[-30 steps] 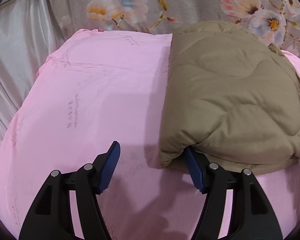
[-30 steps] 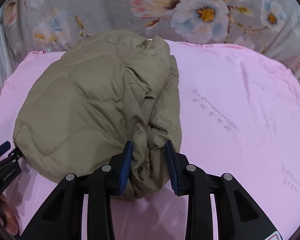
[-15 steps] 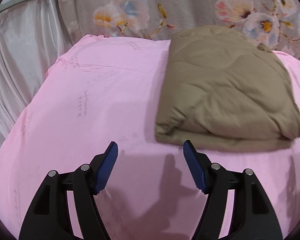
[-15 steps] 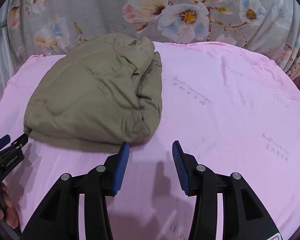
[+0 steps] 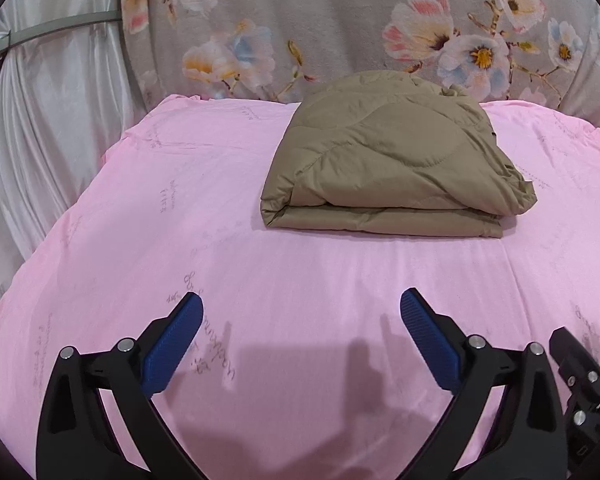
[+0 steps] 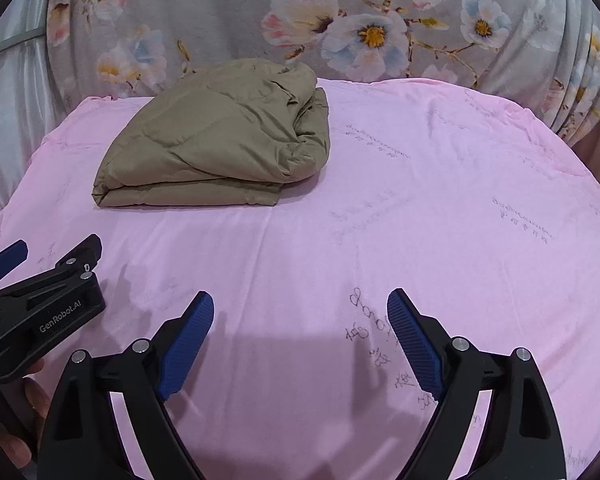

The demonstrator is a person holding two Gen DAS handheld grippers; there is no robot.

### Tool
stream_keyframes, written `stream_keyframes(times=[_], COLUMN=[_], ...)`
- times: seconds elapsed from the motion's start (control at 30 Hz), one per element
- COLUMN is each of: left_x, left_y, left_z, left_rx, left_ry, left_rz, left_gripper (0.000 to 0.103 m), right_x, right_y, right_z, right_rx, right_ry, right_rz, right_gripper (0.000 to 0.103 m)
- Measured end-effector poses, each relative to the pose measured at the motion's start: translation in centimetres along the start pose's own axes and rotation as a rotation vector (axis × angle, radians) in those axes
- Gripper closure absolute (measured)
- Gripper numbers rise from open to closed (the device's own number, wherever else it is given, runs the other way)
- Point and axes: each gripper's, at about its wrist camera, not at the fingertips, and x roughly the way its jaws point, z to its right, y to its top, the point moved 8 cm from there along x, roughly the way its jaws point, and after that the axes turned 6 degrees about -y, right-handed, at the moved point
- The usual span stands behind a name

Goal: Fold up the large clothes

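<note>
A tan quilted garment [image 5: 392, 156] lies folded into a thick rectangle on the pink bed sheet [image 5: 300, 272], toward the far side; it also shows in the right wrist view [image 6: 220, 140]. My left gripper [image 5: 299, 312] is open and empty, well short of the garment's near edge. My right gripper [image 6: 300, 310] is open and empty, to the near right of the garment. The left gripper's body [image 6: 40, 304] shows at the left edge of the right wrist view.
A grey floral curtain [image 5: 340, 20] hangs behind the bed. White satin drapes [image 5: 40, 120] hang at the left. The sheet's left edge [image 5: 112, 152] drops off beside the drapes. The right gripper's body [image 5: 580, 372] shows at the lower right.
My right gripper let go of the garment's corner and opened. Both grippers have pulled back toward me, away from the folded garment, which now lies flat and still.
</note>
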Motion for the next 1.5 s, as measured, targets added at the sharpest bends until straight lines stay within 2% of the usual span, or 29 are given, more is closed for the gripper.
stream_keyframes(times=[0.13,0.2,0.3,0.6,1.5], left_x=[-0.4,-0.5,-0.3,-0.3,-0.4], left_y=[-0.7,-0.7,-0.8,-0.9,-1.6], left_z=[-0.4,-0.5,-0.2,0.6,0.3], left_rx=[-0.035,-0.037,-0.017,0.025,0.009], left_ry=[-0.002,-0.003,0.005,0.013,0.039], left_rz=[-0.006,-0.002,-0.013,-0.011,-0.044], left_gripper=[0.005,0.005,0.005,0.005,0.005], right_x=[0.2,0.1,-0.3,-0.2,-0.2], right_y=[-0.3,-0.3,-0.3,0.0,0.0], right_z=[-0.2,-0.7,-1.2,-0.8,-0.9], right_rx=[-0.03,-0.06,-0.083,-0.035,-0.029], right_ry=[-0.077,-0.086,-0.073,-0.031,-0.033], right_rz=[-0.019,-0.009,0.016,0.02,0.02], right_gripper=[0.015,0.015,0.015,0.015,0.015])
